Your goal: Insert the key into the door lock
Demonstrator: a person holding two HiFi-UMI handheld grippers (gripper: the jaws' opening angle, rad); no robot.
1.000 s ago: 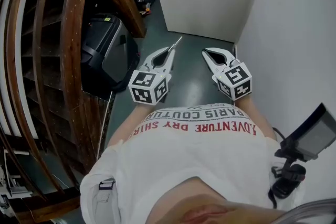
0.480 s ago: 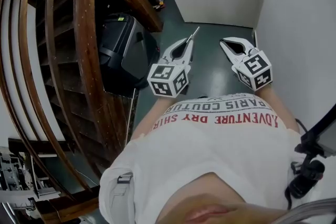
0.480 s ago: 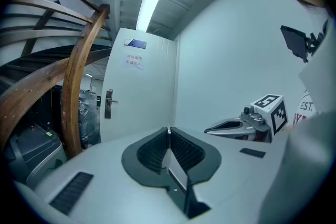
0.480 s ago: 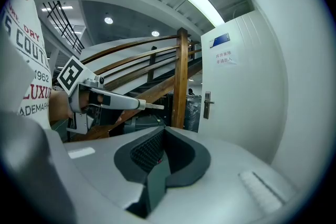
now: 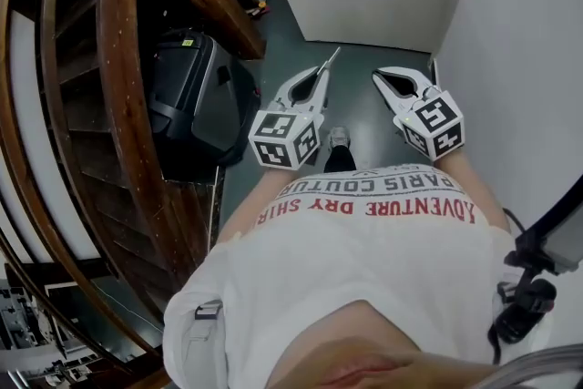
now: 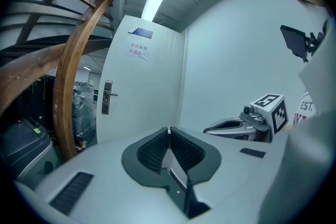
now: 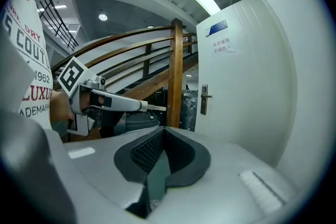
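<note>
Two grippers, both shut: the left gripper (image 5: 324, 70) clamps the key (image 5: 332, 57), blade sticking out past the jaw tips; the right gripper (image 5: 379, 75) is closed on nothing. Key in hand, so the pickup looks done. What's left is the whole approach and insertion: the door (image 6: 142, 107) with its lock plate (image 6: 107, 97) stands well apart ahead, and the key isn't yet lined up with it.

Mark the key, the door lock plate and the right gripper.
key (image 7: 156, 108): right gripper view, on the bare blade.
door lock plate (image 6: 107, 98): left gripper view, middle of the plate.
right gripper (image 5: 381, 76): head view, at its shut tips.
</note>
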